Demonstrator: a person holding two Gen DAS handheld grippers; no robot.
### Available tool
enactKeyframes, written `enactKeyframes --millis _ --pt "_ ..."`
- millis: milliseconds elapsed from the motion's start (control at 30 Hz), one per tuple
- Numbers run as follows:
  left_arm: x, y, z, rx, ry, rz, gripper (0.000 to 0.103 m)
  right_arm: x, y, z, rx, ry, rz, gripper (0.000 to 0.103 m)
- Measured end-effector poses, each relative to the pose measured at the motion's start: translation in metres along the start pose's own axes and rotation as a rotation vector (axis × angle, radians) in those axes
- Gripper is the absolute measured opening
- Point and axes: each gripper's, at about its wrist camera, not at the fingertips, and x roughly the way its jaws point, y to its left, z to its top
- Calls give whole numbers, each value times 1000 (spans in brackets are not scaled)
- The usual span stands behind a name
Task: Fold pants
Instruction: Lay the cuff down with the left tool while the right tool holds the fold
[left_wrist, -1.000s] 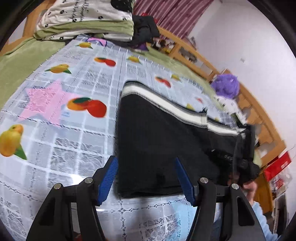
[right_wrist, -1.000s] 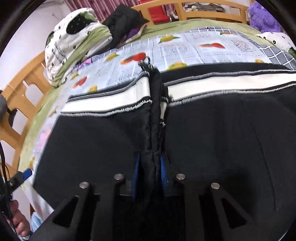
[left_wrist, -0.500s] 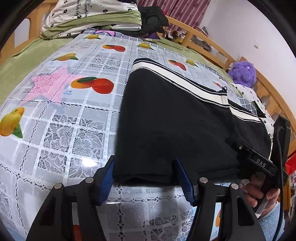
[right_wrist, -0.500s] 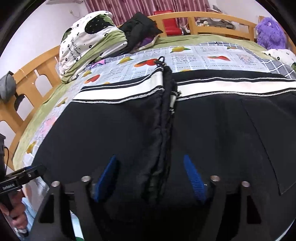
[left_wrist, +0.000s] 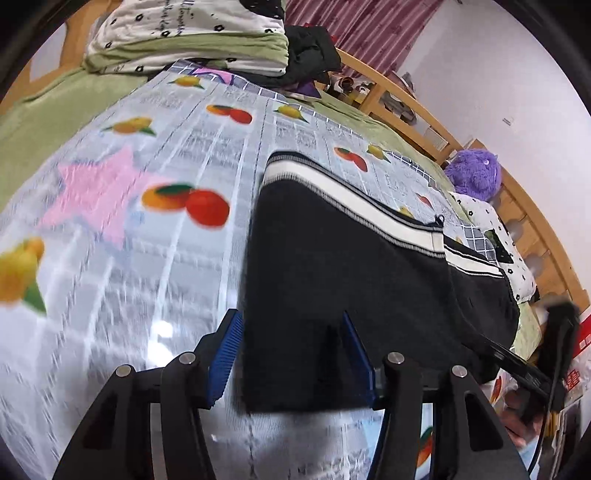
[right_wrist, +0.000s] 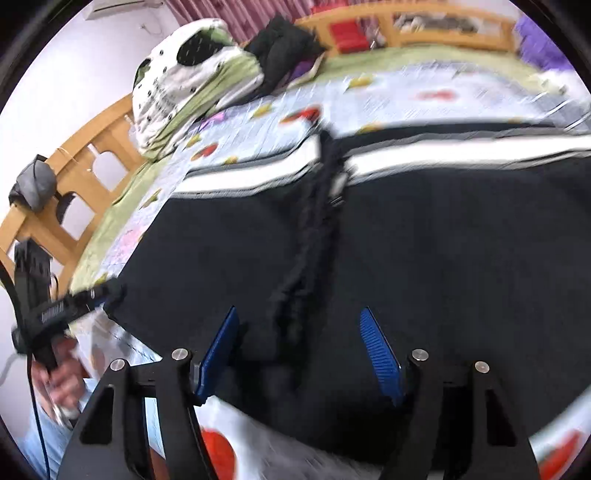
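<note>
Black pants (left_wrist: 332, 266) with a white-striped waistband (left_wrist: 354, 201) lie flat on the fruit-print cloth (left_wrist: 147, 236). My left gripper (left_wrist: 291, 354) is open, its blue pads astride the near left corner of the pants. My right gripper (right_wrist: 299, 354) is open just above the pants (right_wrist: 424, 251), a raised black fold (right_wrist: 314, 229) running between its pads. Each gripper shows in the other's view, the right one (left_wrist: 532, 365) and the left one (right_wrist: 55, 306).
Folded white and green bedding (left_wrist: 192, 40) and dark clothes (left_wrist: 310, 51) are stacked at the far end. A wooden bed rail (left_wrist: 424, 114) runs along the far side, with a purple plush toy (left_wrist: 474, 173) near it. A person's hand (right_wrist: 55, 373) holds the left gripper.
My right gripper let go of the raised fold and opened wide, then drew back a little. My left gripper stayed open and moved in over the pants' corner.
</note>
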Motion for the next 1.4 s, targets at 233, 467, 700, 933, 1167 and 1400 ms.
enactKeyframes --millis 233,467,700,933,1167,1400 --pt "31 3 39 23 80 6 52 -85 -70 -40 237 -92 -101 77" --pt "65 11 45 14 155 -84 52 -81 -109 -70 379 -104 -161 77" --pt "82 13 55 -22 185 -165 31 -55 -146 -52 557 -242 7 52" --pt "61 19 84 -8 102 -211 10 -28 -137 -11 646 -210 -44 20" --pt "8 91 107 -17 45 -91 10 5 -60 15 557 -164 59 20" --pt "-29 150 105 -45 39 80 20 54 25 8 455 -92 111 19"
